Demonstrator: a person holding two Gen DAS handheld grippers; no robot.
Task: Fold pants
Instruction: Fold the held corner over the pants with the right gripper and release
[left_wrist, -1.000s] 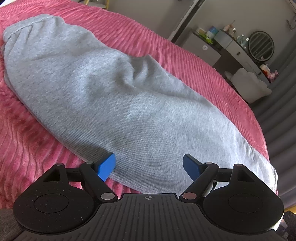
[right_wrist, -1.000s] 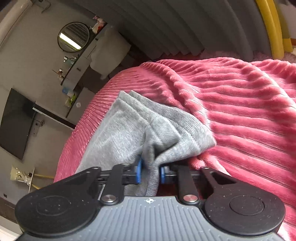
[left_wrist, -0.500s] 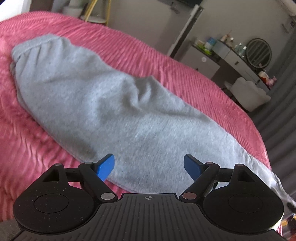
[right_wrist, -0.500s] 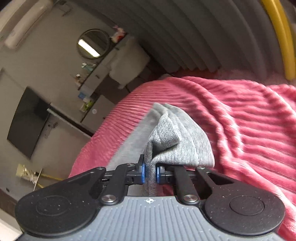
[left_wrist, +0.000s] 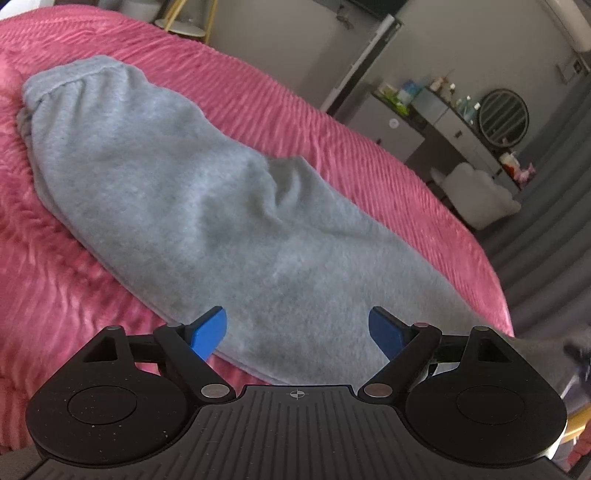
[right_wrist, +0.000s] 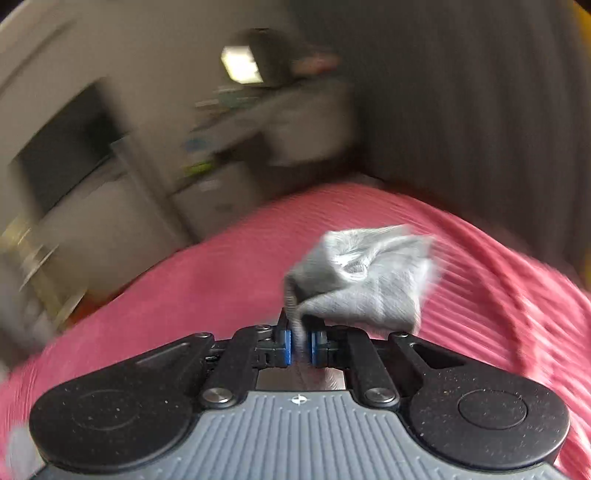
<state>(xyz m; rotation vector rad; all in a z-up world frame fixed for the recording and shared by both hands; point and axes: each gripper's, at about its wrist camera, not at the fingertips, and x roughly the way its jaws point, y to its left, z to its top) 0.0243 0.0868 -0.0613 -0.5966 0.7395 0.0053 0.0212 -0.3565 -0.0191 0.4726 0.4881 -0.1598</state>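
The grey pants are lying lengthwise across the pink bedspread, waistband at the far end, already doubled leg on leg by the look of it. The right gripper is pinching the cuff end tight between its nearly closed jaws and is holding it up off the bed; that view is badly blurred. The left gripper is hovering with jaws spread wide over the near edge of the pants, gripping nothing. I judge the end-to-end fold is in hand. Next, the cuff needs carrying toward the waistband, while the left is pinning the crease.
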